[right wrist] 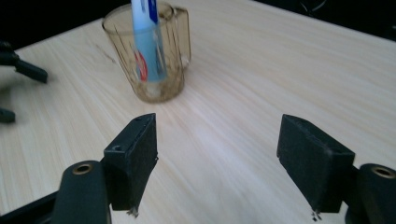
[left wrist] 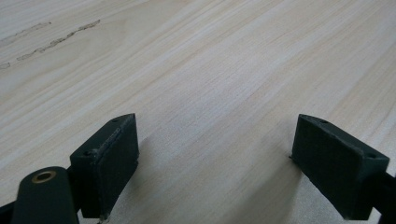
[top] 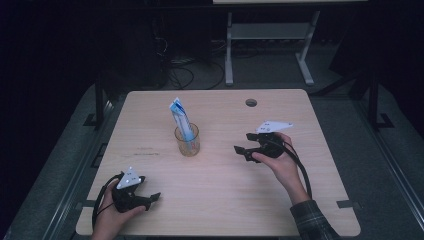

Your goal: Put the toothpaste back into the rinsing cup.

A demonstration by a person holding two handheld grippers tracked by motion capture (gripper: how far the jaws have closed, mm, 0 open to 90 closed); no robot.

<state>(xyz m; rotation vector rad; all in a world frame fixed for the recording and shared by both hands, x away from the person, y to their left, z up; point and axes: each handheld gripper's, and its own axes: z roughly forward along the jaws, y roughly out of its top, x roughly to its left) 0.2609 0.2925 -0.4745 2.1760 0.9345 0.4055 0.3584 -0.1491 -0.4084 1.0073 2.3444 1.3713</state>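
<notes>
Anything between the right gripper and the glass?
No. Bare table separates the open right gripper from the glass holding the tube, per the right gripper view.

Bare table (top: 225,185) all round; glass (top: 187,141) alone stands mid-table.

A dim lab or recording room: a lone pale wooden worktop (top: 300,200) on a grey floor (top: 390,165), loose cables (top: 180,75) behind it, and a white metal desk frame (top: 270,45) beyond.
</notes>
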